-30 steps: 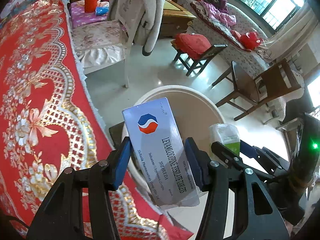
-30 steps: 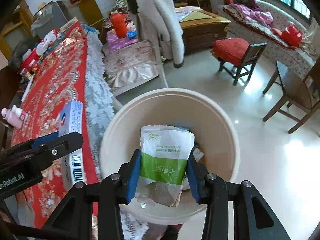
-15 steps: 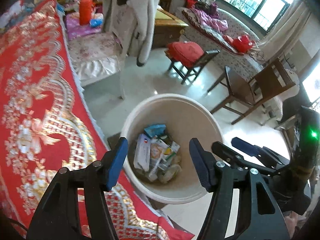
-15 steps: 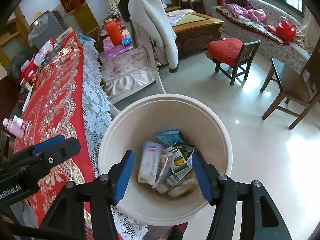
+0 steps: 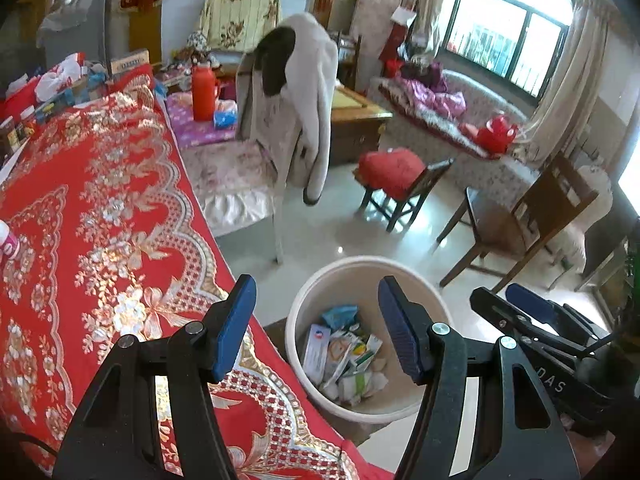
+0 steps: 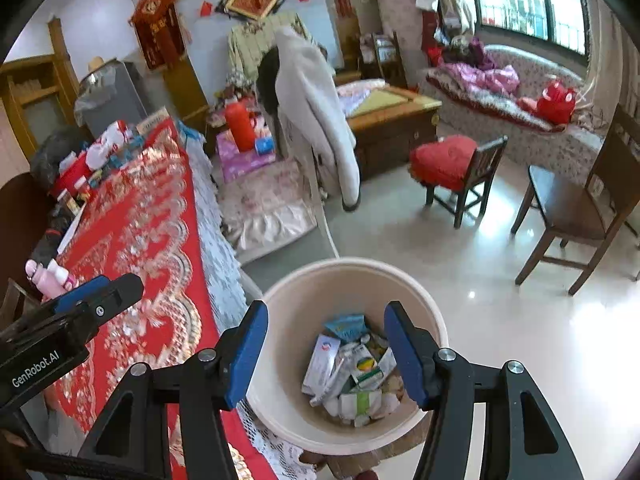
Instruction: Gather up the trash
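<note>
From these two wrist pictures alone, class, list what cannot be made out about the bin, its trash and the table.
- Bin base: both views, hidden by piled trash.
- Print on the white box: too small to read.
- Lower trash: buried under top pieces.
- Table near end: cut off by the frame, behind the left tool.
- Far-end clutter: too small to identify.

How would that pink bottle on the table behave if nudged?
The pink bottle lies on its side on the red cloth, so it would probably roll. It looks small and plastic, so likely light. The cloth might slow it somewhat.
</note>
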